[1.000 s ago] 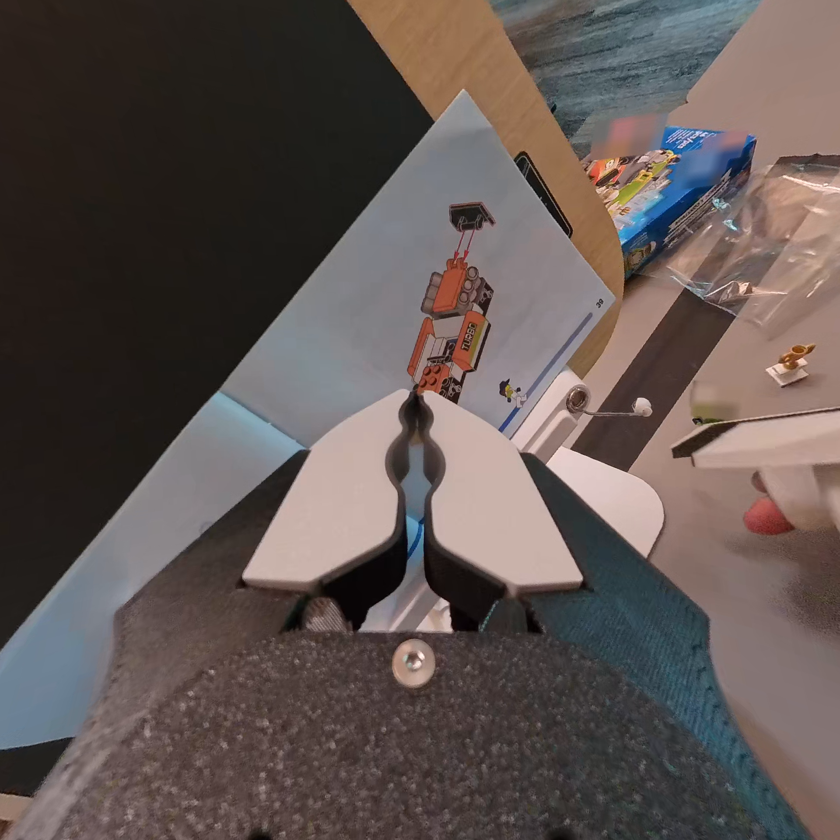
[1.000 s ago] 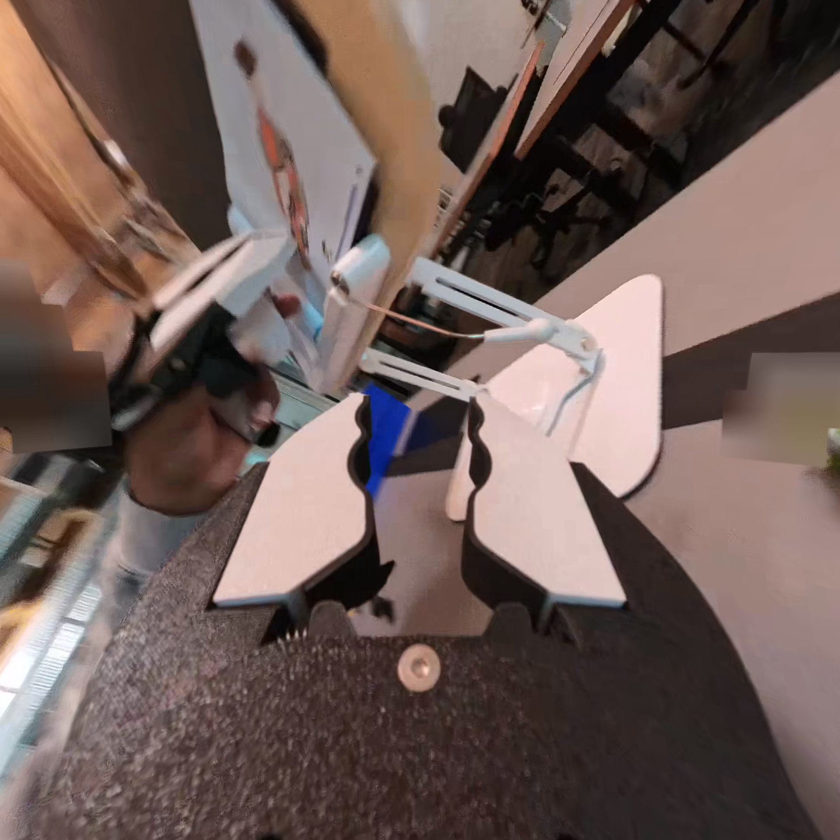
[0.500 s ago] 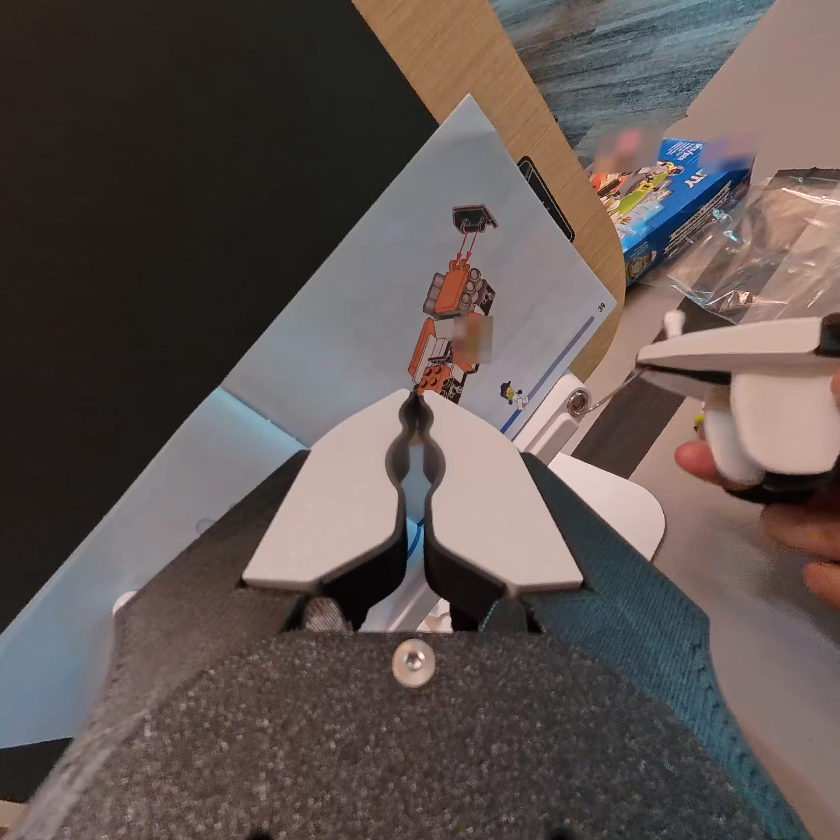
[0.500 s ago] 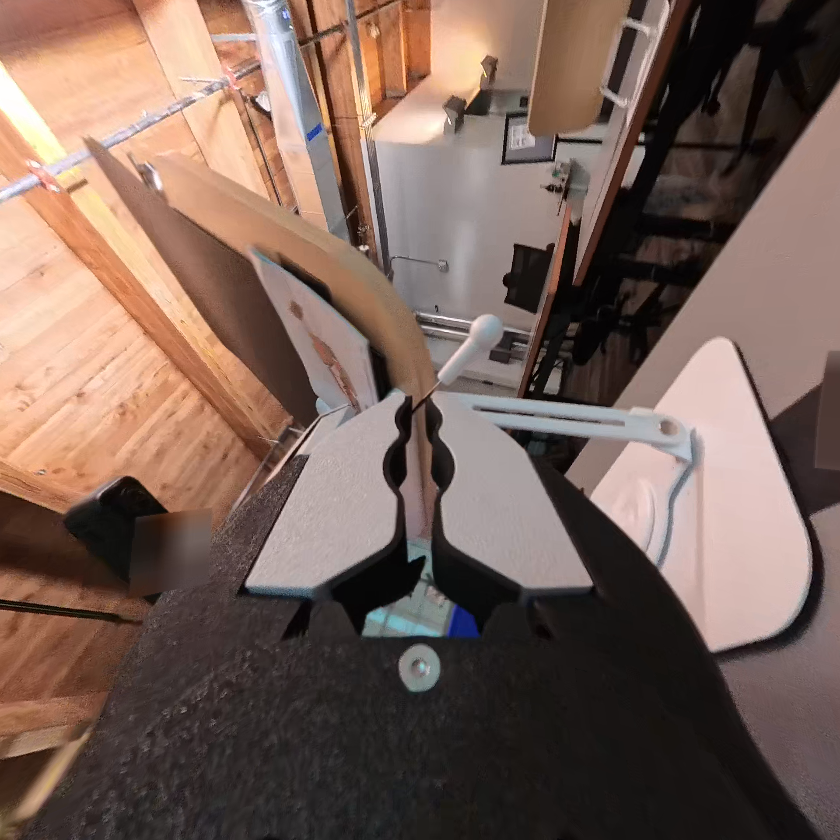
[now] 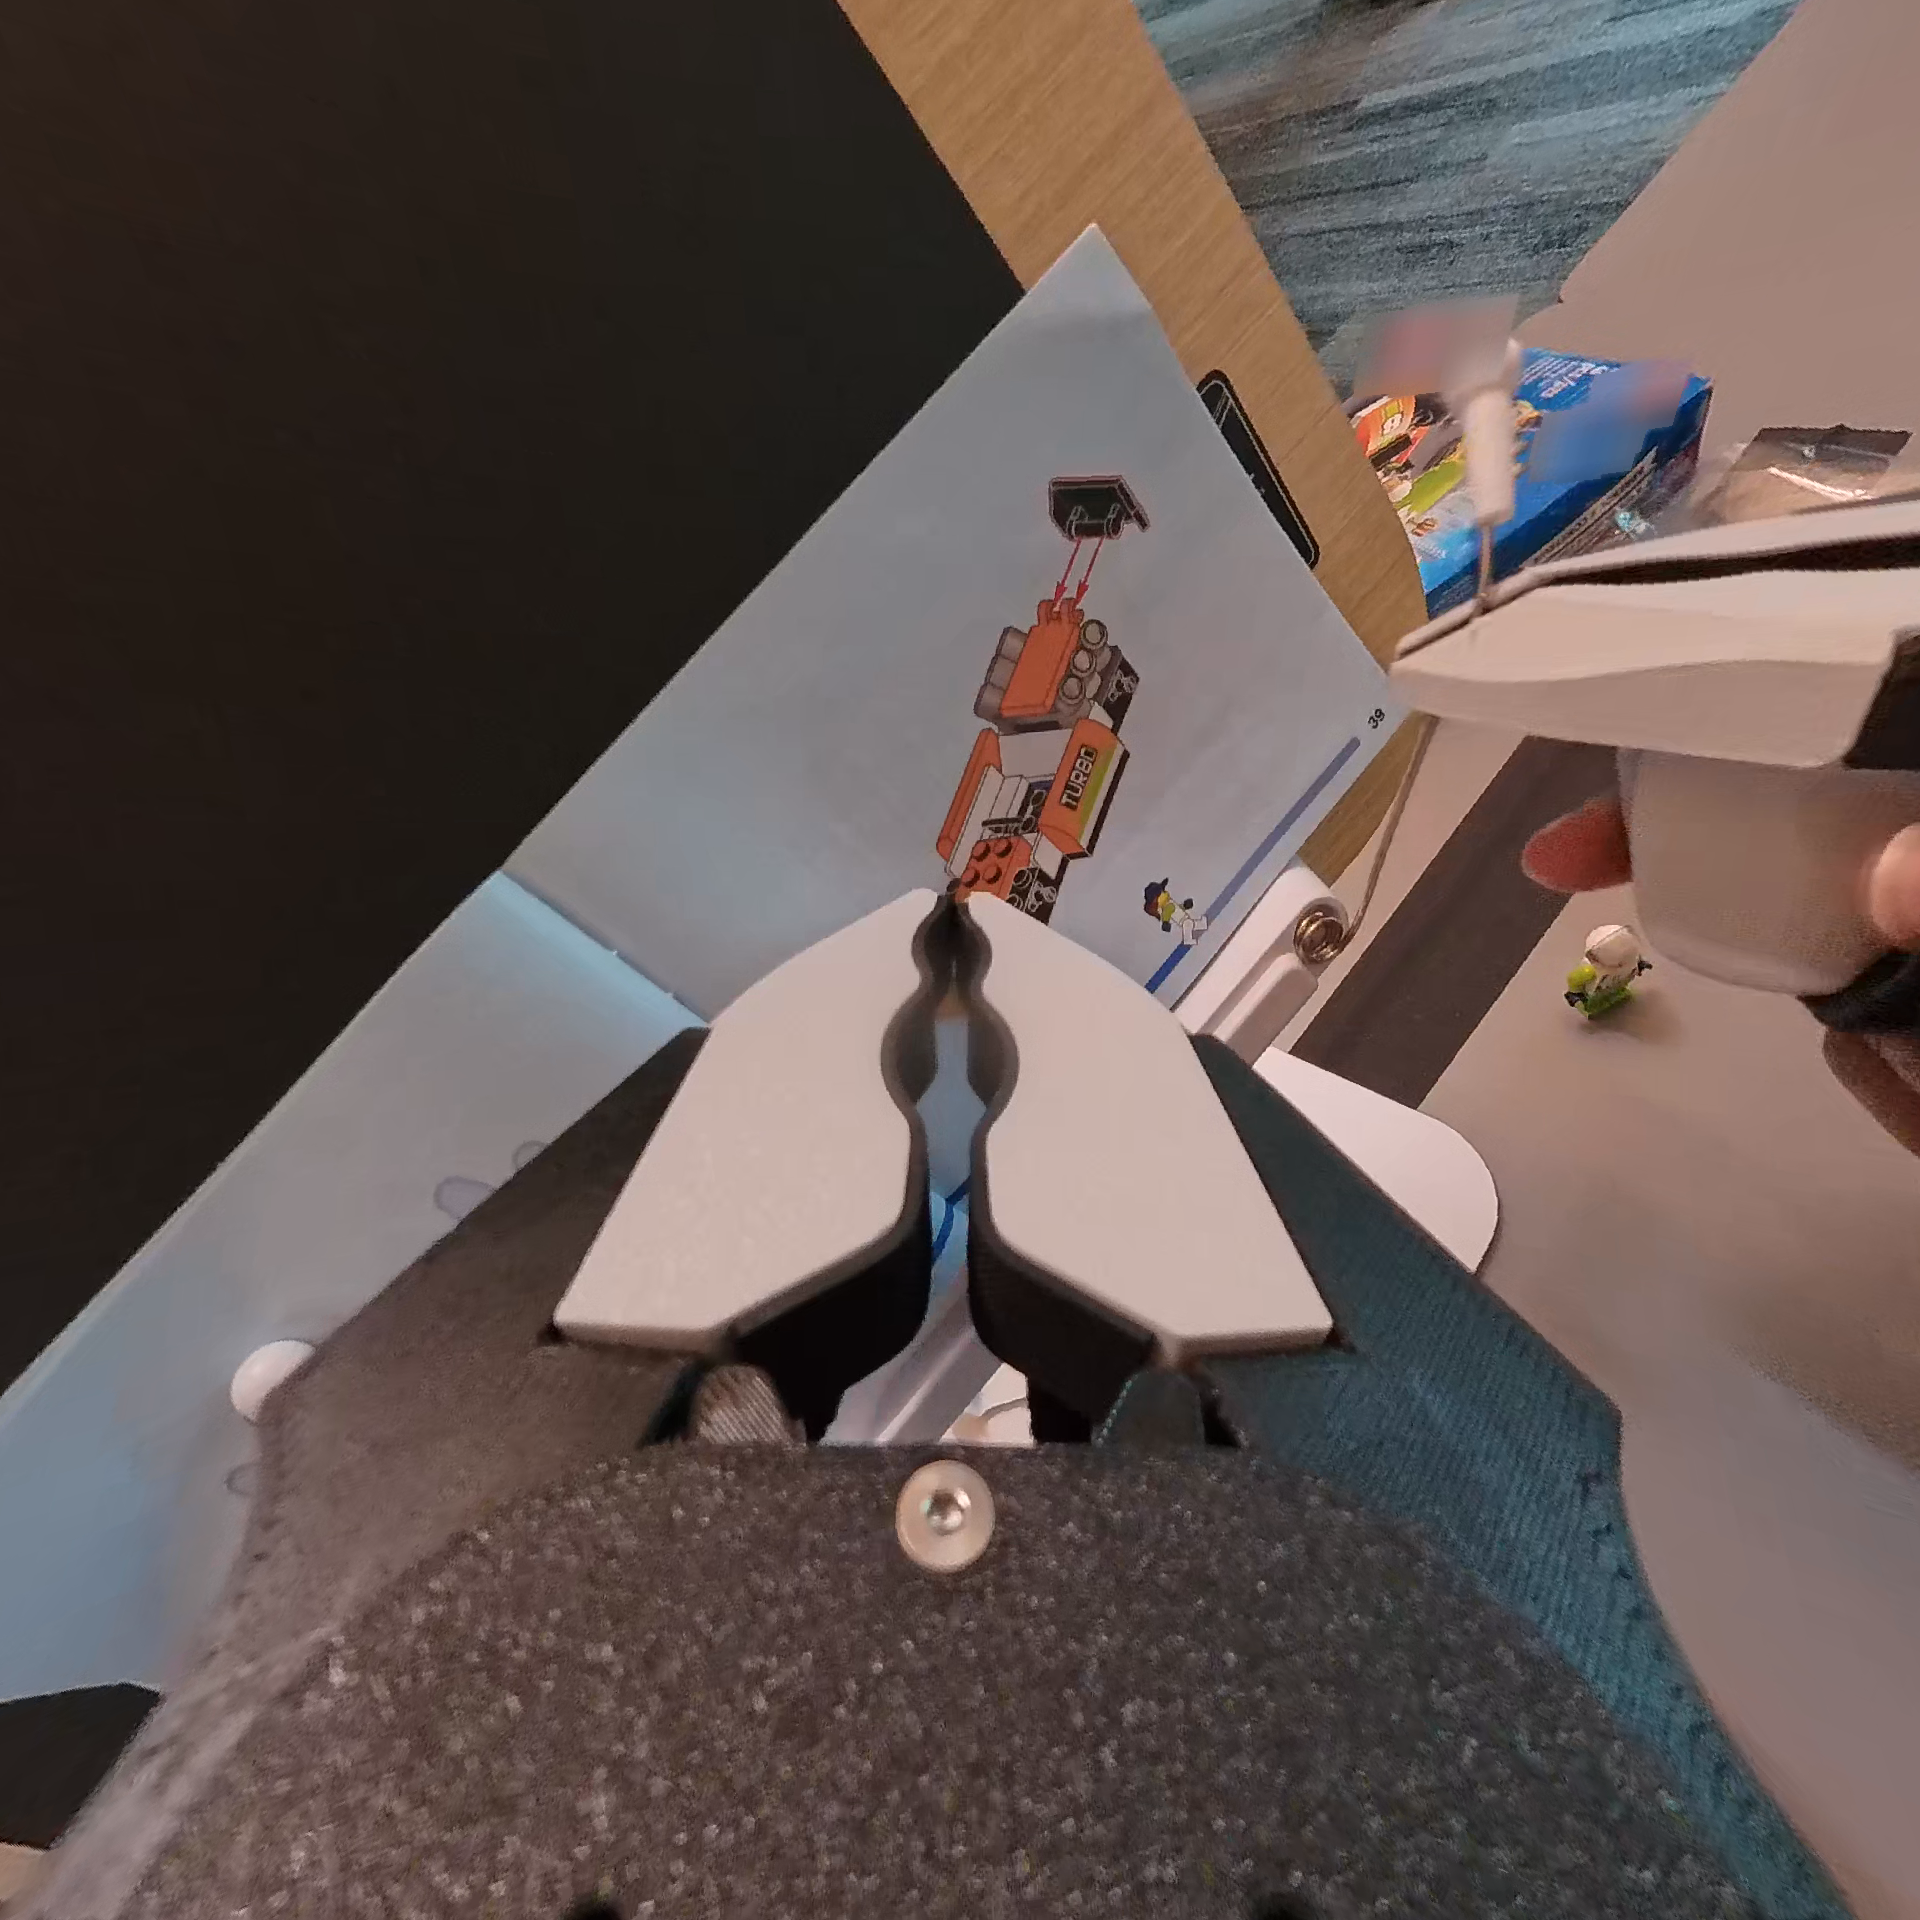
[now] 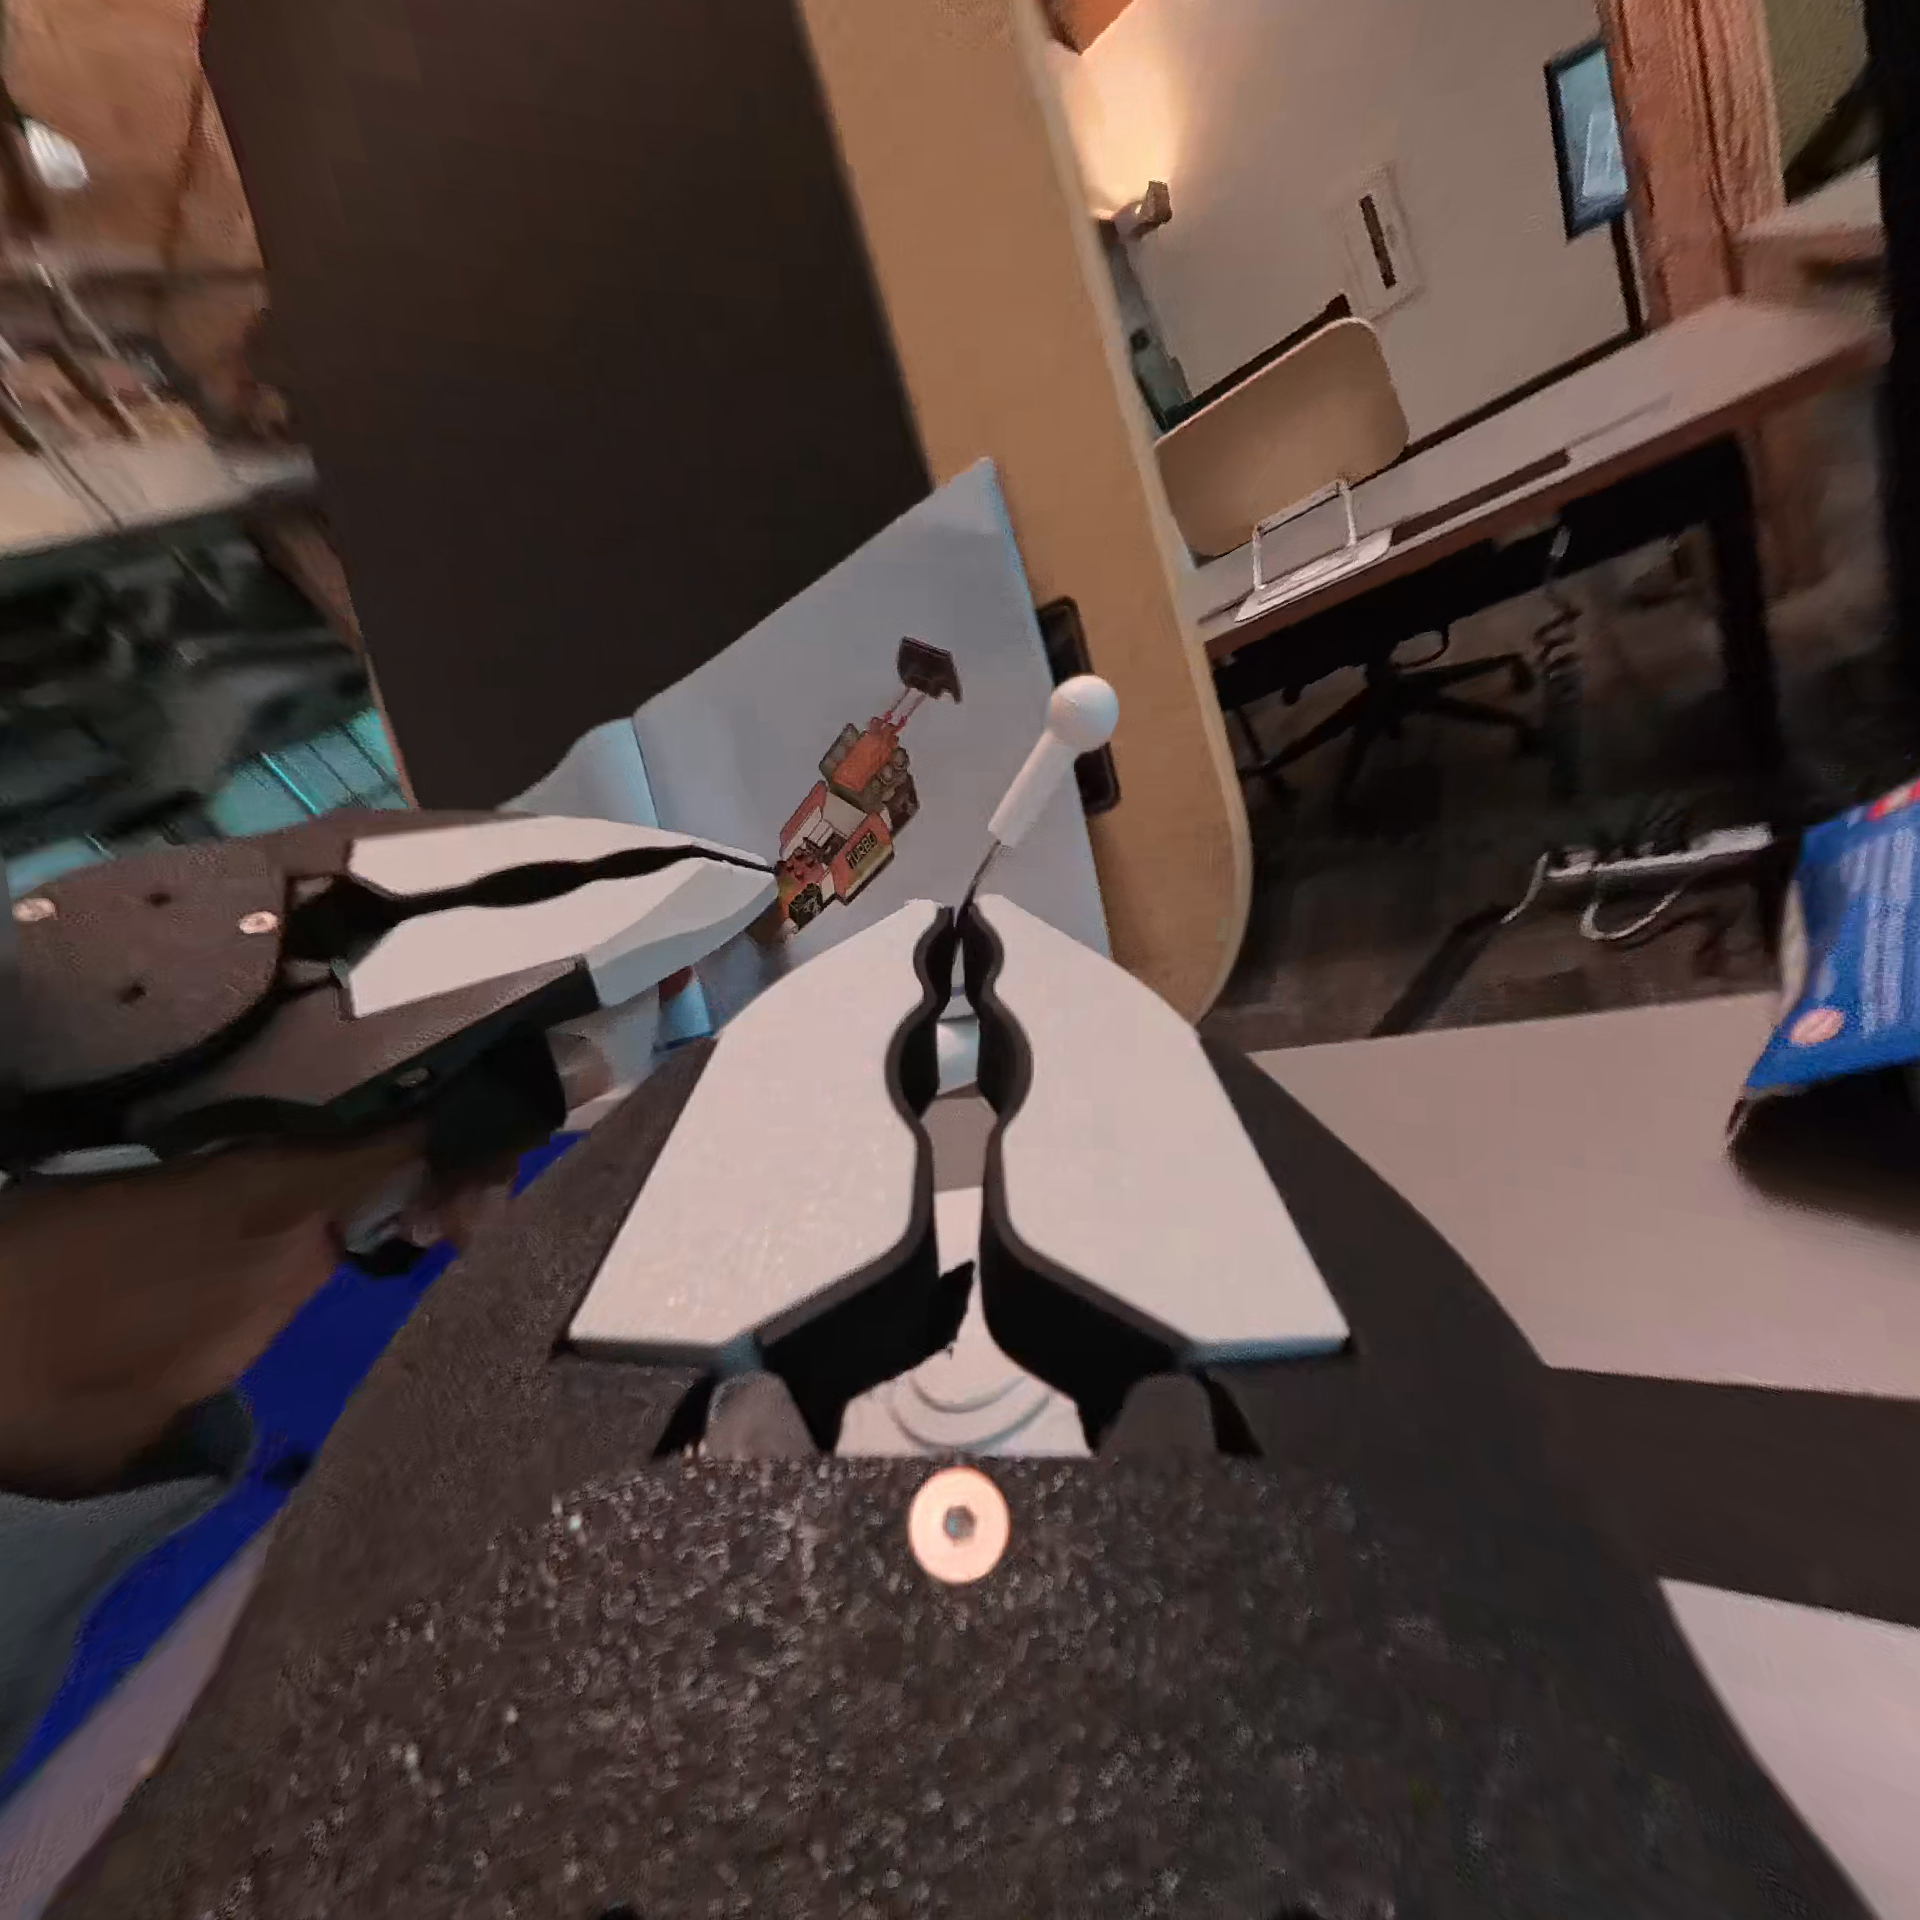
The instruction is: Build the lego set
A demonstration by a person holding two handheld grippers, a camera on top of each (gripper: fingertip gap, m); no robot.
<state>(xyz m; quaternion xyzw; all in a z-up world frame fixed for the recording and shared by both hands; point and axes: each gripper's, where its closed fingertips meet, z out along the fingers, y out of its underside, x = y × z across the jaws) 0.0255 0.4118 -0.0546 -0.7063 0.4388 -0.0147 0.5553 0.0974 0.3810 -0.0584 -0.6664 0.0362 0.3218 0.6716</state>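
Observation:
The instruction booklet (image 5: pixel 852 727) stands open on a white book stand (image 5: pixel 1382 1174) against a wooden board. My left gripper (image 5: pixel 951 914) is shut, its tips pressed against the page at the printed orange model; I cannot tell if it pinches paper. It also shows in the right wrist view (image 6: pixel 764 862). My right gripper (image 6: pixel 956 914) is shut on the thin wire of the stand's page-holder arm, whose white tip (image 6: pixel 1081 717) points up. In the left wrist view the right gripper (image 5: pixel 1475 613) holds that wire to the right of the page.
A blue Lego box (image 5: pixel 1538 468) and clear plastic bags (image 5: pixel 1818 468) lie at the back right of the grey table. A small green minifigure (image 5: pixel 1605 966) stands on the table near the right hand. The second page-holder's white ball (image 5: pixel 265 1371) sits at the lower left. The grippers' ends are close to 9 cm from one another.
My right gripper came in from the right, shut on the page-holder wire and lifted it up and away from the page. My left gripper has stayed shut at the page.

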